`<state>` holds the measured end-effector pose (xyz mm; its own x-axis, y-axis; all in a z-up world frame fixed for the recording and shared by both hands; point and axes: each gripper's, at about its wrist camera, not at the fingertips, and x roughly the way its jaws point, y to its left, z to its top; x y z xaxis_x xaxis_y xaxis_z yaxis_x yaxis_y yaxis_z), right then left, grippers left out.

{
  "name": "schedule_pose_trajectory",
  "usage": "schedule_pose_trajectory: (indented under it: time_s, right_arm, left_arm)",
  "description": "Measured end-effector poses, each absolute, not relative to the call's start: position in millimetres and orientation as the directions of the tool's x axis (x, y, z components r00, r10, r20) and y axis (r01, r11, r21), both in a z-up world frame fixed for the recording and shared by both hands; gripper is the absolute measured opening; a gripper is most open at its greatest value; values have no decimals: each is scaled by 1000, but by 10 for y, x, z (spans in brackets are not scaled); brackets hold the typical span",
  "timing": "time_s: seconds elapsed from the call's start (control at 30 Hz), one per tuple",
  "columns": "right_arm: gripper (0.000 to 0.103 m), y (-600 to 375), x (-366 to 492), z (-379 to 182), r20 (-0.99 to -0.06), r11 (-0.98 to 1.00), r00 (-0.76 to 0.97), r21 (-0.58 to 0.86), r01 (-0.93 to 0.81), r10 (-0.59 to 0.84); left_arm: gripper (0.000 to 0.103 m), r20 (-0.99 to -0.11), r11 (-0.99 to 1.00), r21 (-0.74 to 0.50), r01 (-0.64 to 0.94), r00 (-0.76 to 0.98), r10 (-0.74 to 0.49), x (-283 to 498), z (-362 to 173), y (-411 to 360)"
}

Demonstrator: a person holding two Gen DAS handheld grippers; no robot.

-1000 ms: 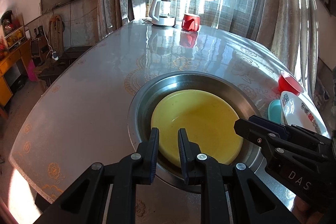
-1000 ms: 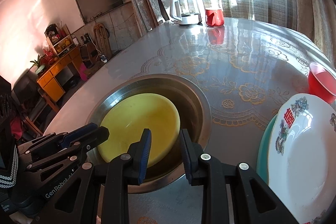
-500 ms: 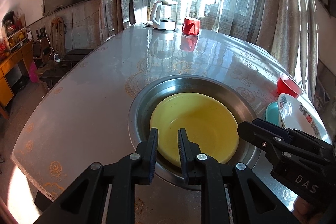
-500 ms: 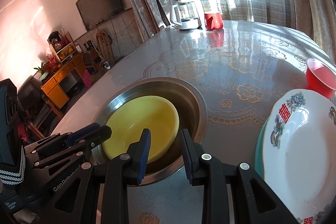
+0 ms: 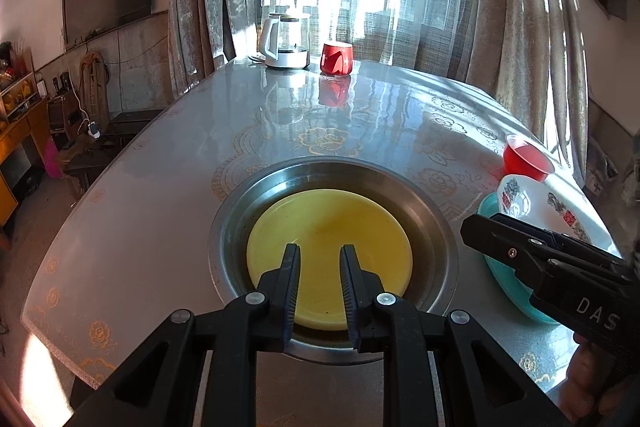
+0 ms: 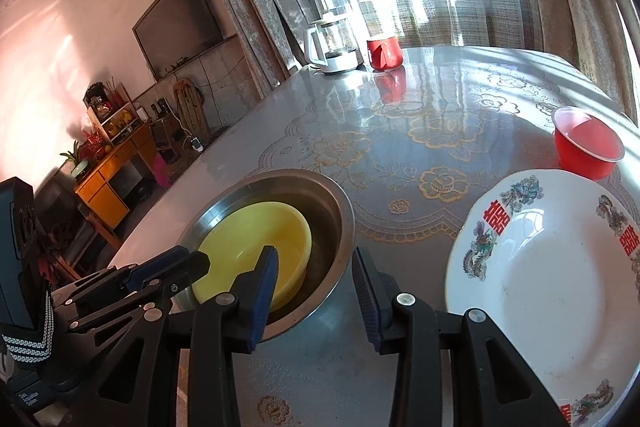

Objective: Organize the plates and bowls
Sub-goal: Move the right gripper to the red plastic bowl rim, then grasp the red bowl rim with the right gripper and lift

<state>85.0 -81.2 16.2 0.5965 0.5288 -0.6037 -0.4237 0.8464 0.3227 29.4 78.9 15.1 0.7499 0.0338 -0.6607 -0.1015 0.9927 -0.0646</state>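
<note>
yellow bowl (image 5: 328, 247) nested in steel basin (image 5: 436, 227)

A: What colour is the bowl (image 5: 328, 251) inside the basin (image 5: 434, 231)?

B: Yellow, plain. The basin is bare silver steel.

A: And the table (image 6: 420, 131) under the basin?

B: Grey and glossy, with gold flower and scroll outlines.

A: Right of the basin?

B: A white plate (image 6: 548, 271) with red characters and multicoloured floral motifs around its rim; in the left view it lies on a teal dish (image 5: 504, 267). Beyond the plate, a translucent red cup (image 6: 586, 143).

A: Far past the basin?

B: A white kettle (image 5: 286, 41) with a clear body, and a red mug (image 5: 337, 58) with a white mark.

A: The right gripper (image 6: 316, 301)?

B: Black, with blue finger pads (image 6: 266, 291).
</note>
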Motion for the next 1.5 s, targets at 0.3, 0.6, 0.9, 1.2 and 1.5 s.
schedule_pose_trajectory:
  time_s: [0.3,0.6,0.9,1.2,1.5]
  right_arm:
    - [39,-1322,924,267,-580,883,668,350,-312,466]
    - [39,-2005,1094,268,-589,910,719,384,-154,370]
    - [39,-2783,1423,160,-633,912,733,408,42,249]
    - [39,-3165,2002,109,-673,899,710,417,134,206]
    - [38,-3212,2682,-140,-773,917,612,351,192,168]
  left_arm:
    - [23,-656,999,-31,-22,755,-3,400,240,473]
    - [25,-660,998,-2,62,750,-48,647,303,90]
    - [25,-688,993,-36,112,718,-106,1022,294,-239]
    - [25,-697,986,-65,152,700,-154,1367,303,-489]
    - [25,-712,987,-84,139,684,-157,1590,272,-457]
